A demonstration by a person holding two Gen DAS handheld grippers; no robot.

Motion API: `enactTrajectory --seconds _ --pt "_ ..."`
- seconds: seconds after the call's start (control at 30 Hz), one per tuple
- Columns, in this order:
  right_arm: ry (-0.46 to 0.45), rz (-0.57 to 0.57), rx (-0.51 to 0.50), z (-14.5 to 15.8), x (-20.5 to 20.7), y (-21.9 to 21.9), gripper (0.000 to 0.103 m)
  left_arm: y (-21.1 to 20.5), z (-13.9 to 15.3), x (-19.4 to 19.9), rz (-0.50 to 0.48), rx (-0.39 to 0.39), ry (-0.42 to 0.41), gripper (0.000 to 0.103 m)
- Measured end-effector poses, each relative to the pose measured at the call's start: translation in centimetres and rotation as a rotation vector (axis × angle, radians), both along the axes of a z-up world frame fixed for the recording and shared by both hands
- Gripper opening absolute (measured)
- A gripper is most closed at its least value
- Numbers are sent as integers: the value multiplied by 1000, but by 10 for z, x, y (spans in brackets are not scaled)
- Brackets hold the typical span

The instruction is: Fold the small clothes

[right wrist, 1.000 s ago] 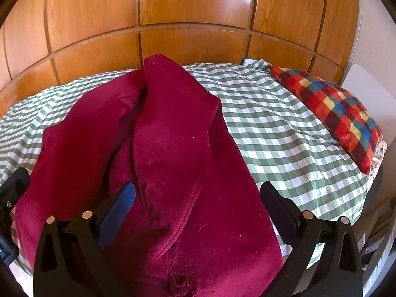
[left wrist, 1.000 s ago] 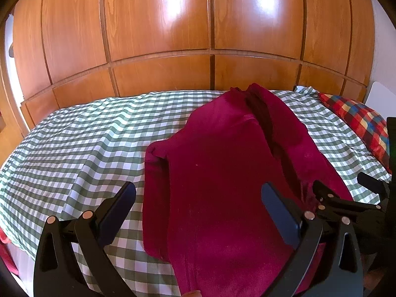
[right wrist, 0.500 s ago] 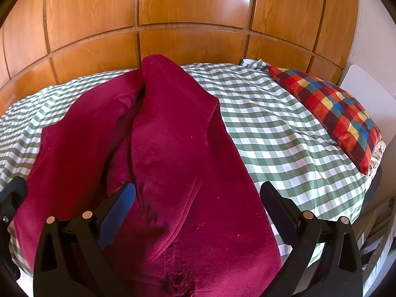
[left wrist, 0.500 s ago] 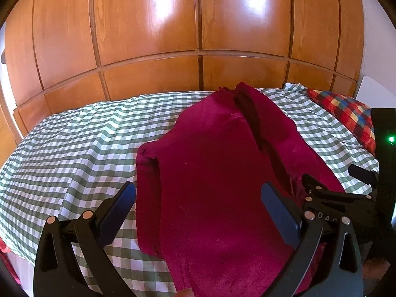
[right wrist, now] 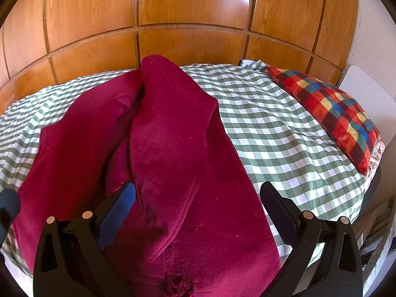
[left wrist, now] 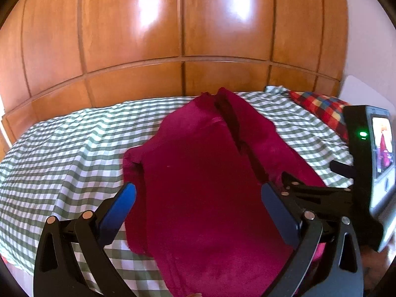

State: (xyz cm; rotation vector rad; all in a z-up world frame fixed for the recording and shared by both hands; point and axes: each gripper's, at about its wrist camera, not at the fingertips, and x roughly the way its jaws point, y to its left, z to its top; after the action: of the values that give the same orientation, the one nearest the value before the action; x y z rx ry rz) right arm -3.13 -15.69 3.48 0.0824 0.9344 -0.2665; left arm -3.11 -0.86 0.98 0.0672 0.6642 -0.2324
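Note:
A dark red fleece garment (left wrist: 205,183) lies lengthwise on the green-checked bed (left wrist: 61,153), both sides folded in toward the middle. It also shows in the right wrist view (right wrist: 168,153), with its right part folded over on top. My left gripper (left wrist: 198,198) is open and empty, held above the garment's near part. My right gripper (right wrist: 198,198) is open and empty, above the garment's near right part. The right gripper's body (left wrist: 321,193) also shows at the right of the left wrist view.
A wooden panelled wall (left wrist: 183,37) stands behind the bed. A red plaid pillow (right wrist: 329,111) lies at the bed's right end, also in the left wrist view (left wrist: 319,109). A white object (right wrist: 366,79) stands past the pillow. The bed's near edge is just below the grippers.
My left gripper has pulled back and swung right, so the garment looks smaller and the right gripper's body has come further into view. The right gripper has barely moved. Both stay open.

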Motion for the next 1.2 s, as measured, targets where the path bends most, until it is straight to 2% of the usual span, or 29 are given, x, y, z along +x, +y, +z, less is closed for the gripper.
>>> enactTrajectory --seconds 0.3,0.43,0.5,0.6,0.67,0.73,0.8,0.9,1.0,1.07,1.1,1.13,1.17,1.2 --pt "9 4 7 -4 1 -5 100 -15 -1 -21 -158 14 6 101" --pt "19 27 68 -7 4 -14 100 -23 -10 -27 -200 56 32 100" --pt "15 30 152 -7 5 -27 100 -25 -14 -28 -212 60 56 100" --pt "26 38 369 -12 4 -52 100 -25 -19 -26 -227 56 92 100" --pt "35 47 493 -17 3 -64 88 -27 -23 -24 -244 64 107 98" --pt "49 58 599 -24 3 -72 77 -31 -27 -23 -274 71 124 90" --pt "68 71 652 -32 5 -71 70 -37 -33 -21 -298 88 146 81" --pt "90 95 659 -38 13 -62 69 -45 -40 -22 -325 124 151 73" --pt "86 130 635 -36 22 -52 61 -46 -42 -21 -336 141 151 50" --pt "93 149 568 -35 30 -48 51 -34 -36 -17 -338 77 167 36" --pt "98 162 539 -35 33 -45 46 -28 -32 -15 -336 52 175 22" --pt "101 172 529 -34 34 -45 34 -18 -27 -11 -332 1 192 13" --pt "102 184 512 -34 36 -43 25 -8 -23 -7 -331 -58 208 10" --pt "98 194 504 -32 37 -42 20 5 -18 -3 -325 -125 218 9"
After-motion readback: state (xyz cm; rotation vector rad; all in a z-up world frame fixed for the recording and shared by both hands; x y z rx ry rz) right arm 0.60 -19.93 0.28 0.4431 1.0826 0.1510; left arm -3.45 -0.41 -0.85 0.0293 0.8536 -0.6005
